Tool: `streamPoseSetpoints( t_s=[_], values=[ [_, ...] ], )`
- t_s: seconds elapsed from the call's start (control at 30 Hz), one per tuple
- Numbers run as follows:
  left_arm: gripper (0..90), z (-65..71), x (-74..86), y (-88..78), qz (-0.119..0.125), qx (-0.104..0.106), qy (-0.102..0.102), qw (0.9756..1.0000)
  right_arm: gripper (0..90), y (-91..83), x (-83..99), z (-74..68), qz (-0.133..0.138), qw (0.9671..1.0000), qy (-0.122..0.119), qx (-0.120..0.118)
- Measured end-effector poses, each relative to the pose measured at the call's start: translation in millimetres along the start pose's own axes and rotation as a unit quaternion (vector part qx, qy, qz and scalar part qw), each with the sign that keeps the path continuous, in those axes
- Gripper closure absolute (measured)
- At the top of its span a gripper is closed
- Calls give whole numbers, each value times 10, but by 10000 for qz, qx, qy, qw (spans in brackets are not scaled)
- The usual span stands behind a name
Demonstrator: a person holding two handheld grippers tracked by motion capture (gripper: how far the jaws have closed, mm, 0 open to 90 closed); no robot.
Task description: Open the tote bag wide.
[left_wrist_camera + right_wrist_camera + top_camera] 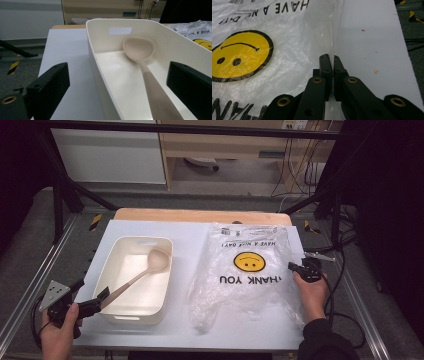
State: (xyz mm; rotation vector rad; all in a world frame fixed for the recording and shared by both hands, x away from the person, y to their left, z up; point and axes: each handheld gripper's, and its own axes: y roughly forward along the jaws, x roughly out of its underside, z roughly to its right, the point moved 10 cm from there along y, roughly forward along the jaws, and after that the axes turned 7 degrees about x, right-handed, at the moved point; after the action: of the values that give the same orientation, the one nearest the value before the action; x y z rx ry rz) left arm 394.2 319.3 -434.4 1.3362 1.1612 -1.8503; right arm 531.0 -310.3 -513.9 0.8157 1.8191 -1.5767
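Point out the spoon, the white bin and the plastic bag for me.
spoon (156,258): high view, on its bowl.
white bin (131,312): high view, near rim.
plastic bag (249,262): high view, on the yellow smiley.

My high view looks forward and down from my side, taking in the whole white table (150,227). My left gripper view sits low and close, facing along the table into the tub (150,32) and spoon (140,48). My right gripper view hangs very near the plastic bag (274,50). Both share these with the high view; the bag's corner also shows at the left view's edge.
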Motion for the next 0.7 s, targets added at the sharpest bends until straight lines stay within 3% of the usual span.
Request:
streamPoseSetpoints(
  t_s=[0.27,0.7],
  values=[
    [49,14,-9,5,24,1,15,10000,900,-115,42,84,20,9995,21,330],
    [50,23,-14,11,12,-6,81,10000,868,-339,186,143,28,9996,31,269]
  ],
)
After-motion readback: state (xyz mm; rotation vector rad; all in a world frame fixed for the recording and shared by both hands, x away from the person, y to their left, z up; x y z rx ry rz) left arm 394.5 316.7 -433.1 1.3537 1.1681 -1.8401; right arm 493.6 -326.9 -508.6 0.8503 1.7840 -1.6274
